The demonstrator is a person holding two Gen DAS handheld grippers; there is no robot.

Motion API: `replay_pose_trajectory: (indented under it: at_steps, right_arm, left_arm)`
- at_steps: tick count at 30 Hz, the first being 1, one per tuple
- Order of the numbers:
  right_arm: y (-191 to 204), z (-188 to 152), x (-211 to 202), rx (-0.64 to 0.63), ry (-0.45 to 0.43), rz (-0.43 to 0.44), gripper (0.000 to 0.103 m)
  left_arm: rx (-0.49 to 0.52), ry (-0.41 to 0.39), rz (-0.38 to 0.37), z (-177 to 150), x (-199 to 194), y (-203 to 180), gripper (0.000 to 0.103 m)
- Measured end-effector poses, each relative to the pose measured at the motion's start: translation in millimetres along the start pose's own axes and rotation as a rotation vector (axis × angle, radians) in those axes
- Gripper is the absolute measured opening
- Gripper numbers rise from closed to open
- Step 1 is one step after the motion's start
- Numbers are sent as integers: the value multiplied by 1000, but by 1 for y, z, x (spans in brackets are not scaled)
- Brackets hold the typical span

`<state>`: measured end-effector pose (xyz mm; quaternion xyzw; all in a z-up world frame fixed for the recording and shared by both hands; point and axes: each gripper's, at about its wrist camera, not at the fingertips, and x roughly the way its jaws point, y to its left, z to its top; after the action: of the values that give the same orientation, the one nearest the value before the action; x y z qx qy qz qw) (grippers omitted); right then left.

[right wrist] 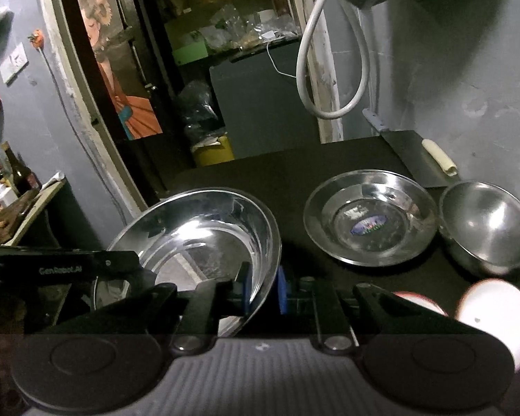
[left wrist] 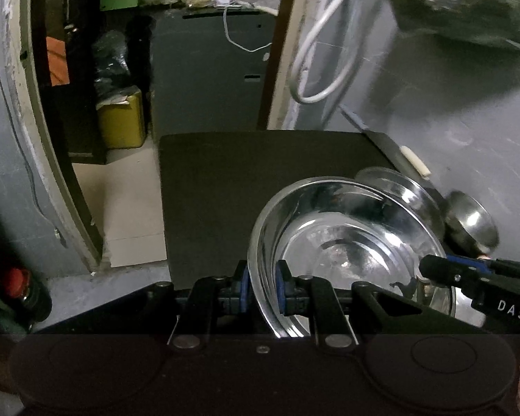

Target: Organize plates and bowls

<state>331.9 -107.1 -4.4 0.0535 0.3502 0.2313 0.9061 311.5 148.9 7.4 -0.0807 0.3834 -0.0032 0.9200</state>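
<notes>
Both claws pinching one steel plate, lifted off the black table.

Left claw (left wrist: 262, 289) clamps the plate (left wrist: 346, 242) rim on its left edge; right claw (right wrist: 265, 291) clamps the opposite rim. Plate tilts between them. The second plate (right wrist: 369, 216) lies flat on the table (right wrist: 294, 173) beyond and right of the held one, right claw nearer; steel bowl (right wrist: 485, 223) just beside it, further right.
</notes>
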Motion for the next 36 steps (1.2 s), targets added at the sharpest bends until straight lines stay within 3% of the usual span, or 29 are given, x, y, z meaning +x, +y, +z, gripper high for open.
replay_pose_trajectory:
  at_steps: [10,19,36]
  right_arm:
    - [0,-42,-48,15,51,5,18]
    - [4,-72,-63,20,99,-17,18]
    - [14,-91,-58,-44,160,-67,19]
  left_arm:
    - [107,80,-2,-44,-33,-23,17]
    - [171,160,24,-76,-43,-36,20]
    - [246,218,88,-90,-36,-51,25]
